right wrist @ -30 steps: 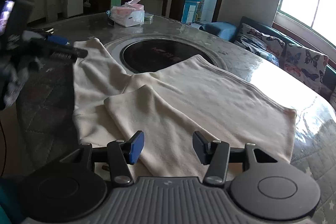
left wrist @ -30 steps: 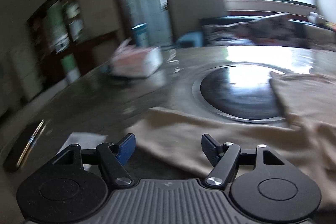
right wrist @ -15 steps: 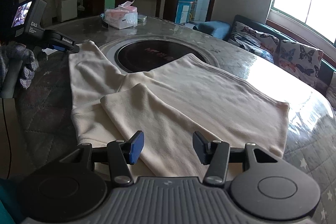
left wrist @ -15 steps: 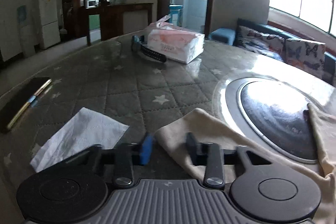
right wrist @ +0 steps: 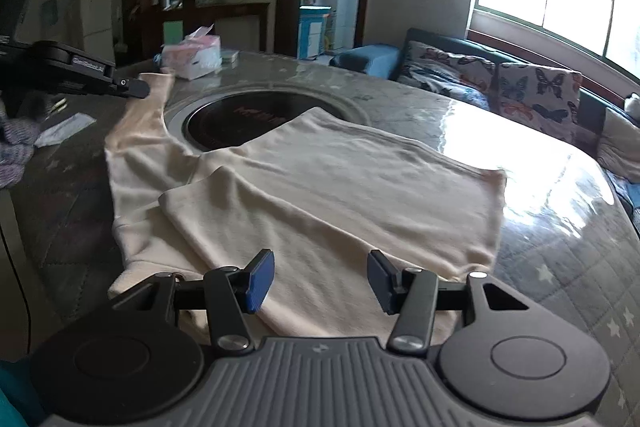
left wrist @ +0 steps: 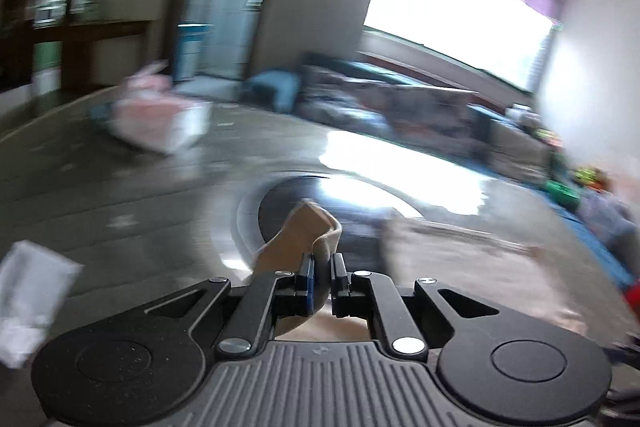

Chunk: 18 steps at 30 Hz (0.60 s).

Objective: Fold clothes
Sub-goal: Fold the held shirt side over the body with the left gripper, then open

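While our left gripper (left wrist: 321, 269) pinches the cream knit garment's (right wrist: 320, 187) sleeve tip to fold it inward, our right gripper (right wrist: 320, 281) — fingers spread wide — hovers above its near edge.

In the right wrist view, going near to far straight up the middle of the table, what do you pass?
Open right gripper → cream-coloured garment spread flat → round black glass cooktop set in the table → pink and white tissue box near the far edge.
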Available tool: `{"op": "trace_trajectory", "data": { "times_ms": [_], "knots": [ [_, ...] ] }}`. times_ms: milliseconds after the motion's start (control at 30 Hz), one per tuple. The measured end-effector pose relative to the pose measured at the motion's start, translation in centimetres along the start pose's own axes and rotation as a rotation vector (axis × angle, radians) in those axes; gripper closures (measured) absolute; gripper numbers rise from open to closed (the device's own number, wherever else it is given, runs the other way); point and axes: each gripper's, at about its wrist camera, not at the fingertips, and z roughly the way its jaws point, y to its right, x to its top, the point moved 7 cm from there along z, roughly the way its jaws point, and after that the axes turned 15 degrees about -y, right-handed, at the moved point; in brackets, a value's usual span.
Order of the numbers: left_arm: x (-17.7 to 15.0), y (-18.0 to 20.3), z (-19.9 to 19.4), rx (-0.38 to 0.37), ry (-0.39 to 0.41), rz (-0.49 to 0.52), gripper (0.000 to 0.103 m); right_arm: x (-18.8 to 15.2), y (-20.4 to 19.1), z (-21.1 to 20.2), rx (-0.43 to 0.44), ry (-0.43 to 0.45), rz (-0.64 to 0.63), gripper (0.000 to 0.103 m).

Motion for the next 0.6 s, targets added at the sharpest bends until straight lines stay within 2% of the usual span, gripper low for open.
{"op": "trace_trajectory", "data": {
  "times_ms": [200,333,400,600],
  "knots": [
    [-1.4,9.3,-0.5,-0.221,-0.027,0.174,0.095,-1.1,2.0,-0.9,-0.022,0.017,0.068,0.051],
    [-2.3,13.8,-0.2,-0.318,-0.045,0.243,0.095,-2.0,3.2,-1.6,-0.034,0.024,0.112,0.051],
    [-3.1,15.6,0.3,-0.353,-0.070,0.276,0.095,-2.3,3.8,-1.9,-0.041,0.028,0.131,0.051],
    [-6.0,18.0,2.6,-0.358,-0.171,0.357,0.091,-3.1,5.3,-2.3,-0.042,0.026,0.192,0.051]
  ]
}}
